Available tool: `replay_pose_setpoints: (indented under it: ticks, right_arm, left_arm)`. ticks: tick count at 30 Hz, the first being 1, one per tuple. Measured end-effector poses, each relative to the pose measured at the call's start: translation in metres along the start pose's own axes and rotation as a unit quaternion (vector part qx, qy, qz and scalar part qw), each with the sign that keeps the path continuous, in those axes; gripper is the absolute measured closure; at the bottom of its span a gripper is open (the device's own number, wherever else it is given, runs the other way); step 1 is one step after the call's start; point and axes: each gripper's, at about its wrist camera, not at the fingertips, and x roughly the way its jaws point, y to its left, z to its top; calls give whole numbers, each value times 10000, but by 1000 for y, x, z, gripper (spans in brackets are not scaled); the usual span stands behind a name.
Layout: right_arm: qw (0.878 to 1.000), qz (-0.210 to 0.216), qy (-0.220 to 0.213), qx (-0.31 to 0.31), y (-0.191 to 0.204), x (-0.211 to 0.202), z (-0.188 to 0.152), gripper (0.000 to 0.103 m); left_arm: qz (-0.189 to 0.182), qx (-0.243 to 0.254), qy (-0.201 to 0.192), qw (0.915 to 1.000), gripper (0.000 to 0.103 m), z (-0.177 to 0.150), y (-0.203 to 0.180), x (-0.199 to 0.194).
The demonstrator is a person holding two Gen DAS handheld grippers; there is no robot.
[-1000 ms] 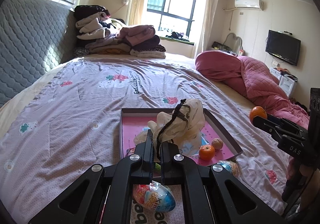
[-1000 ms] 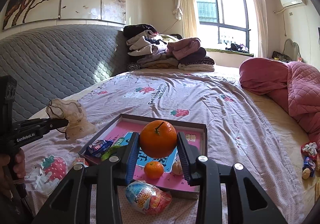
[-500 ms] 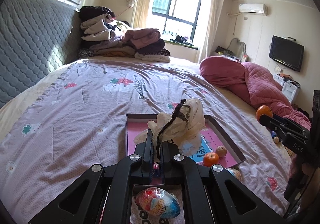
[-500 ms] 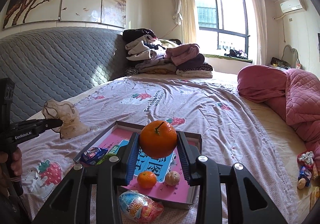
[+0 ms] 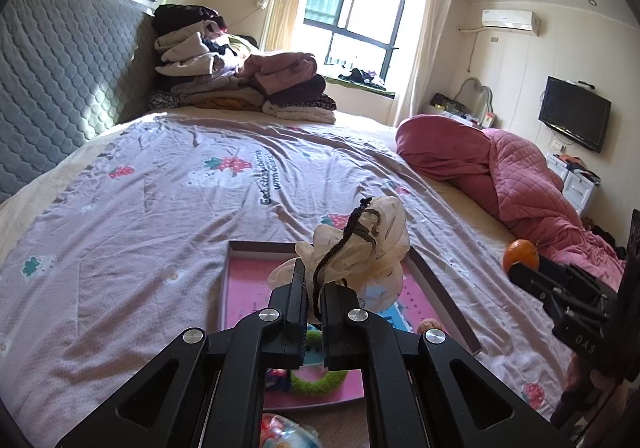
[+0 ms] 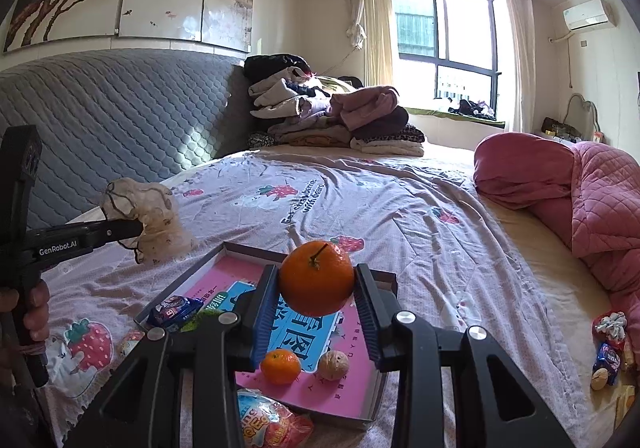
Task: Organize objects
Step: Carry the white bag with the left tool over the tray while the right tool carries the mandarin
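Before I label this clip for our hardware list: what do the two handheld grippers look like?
Both are matte black plastic with angular, cut-out linkage arms and silver pivot bolts. The left gripper has black ribbed pads and white "GenRobot.AI" lettering along its side. The right gripper has blue ribbed pads; white letters on its body are only partly readable.

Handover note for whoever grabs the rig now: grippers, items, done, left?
Left gripper: shut on the beige scrunchie, held over the tray.
Right gripper: shut on the large orange, above the tray.
In the tray: small mandarin, walnut, snack packet, green hair tie.
Left: both held items; toy egg and loose snacks lie on the bed.
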Motion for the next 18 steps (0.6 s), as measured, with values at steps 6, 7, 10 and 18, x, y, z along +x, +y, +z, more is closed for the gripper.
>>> replay_pose_setpoints:
  ticks: [6, 7, 10, 18]
  right_arm:
    - [9999, -33, 148, -22, -8, 15, -4, 65]
    - [9998, -36, 169, -23, -9, 17, -5, 65]
    - [9995, -11, 306, -7, -13, 25, -9, 65]
    - [9988, -18, 479, -31, -20, 48, -18, 65]
  left_arm:
    - [-74, 4, 244, 9997, 98, 0, -18, 32]
    - [-62, 17, 262, 9996, 98, 0, -22, 37]
    - [1, 84, 337, 9994, 98, -3, -30, 50]
    - [171, 111, 698, 9974, 98, -19, -34, 86]
